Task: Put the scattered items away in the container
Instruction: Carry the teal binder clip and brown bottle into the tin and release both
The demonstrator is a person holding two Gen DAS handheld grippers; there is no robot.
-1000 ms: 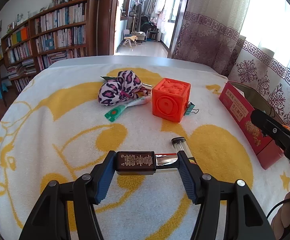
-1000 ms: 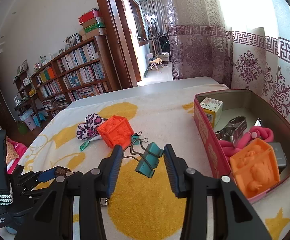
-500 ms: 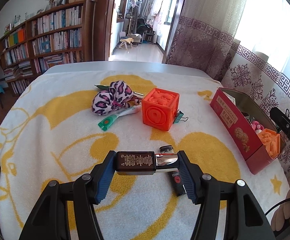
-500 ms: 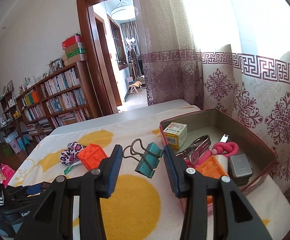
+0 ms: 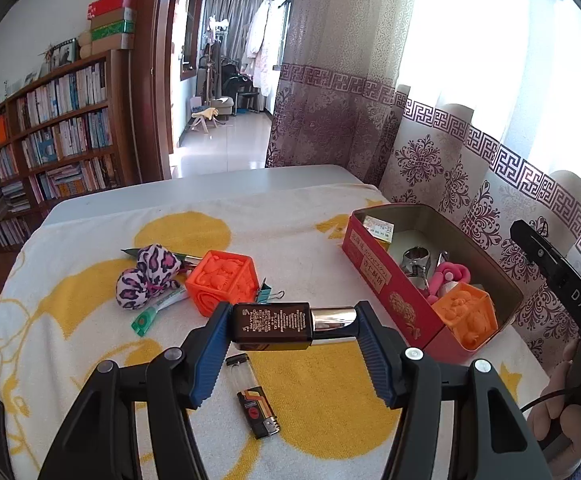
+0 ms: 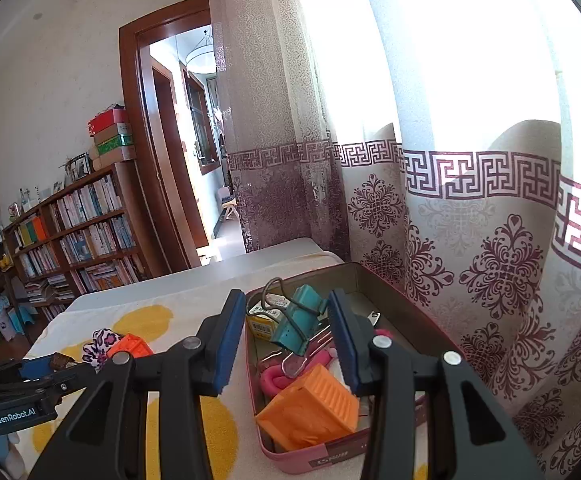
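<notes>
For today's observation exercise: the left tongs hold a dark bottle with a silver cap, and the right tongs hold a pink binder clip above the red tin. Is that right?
Not quite: the binder clip in the right tongs is teal, as the right wrist view shows. The rest stands: left tongs, dark bottle, red tin.

Looks like someone's home, living room or study. Long wooden bookshelf point(image 5: 50, 140) crammed with books, gift boxes point(image 5: 111, 20) stacked on top. Patterned curtains point(image 6: 470, 240) over bright window. Doorway point(image 5: 226, 80) opens to sunroom with clothes hanging point(image 5: 264, 60). Table under yellow-and-white towel point(image 5: 90, 340), toys scattered around.
</notes>
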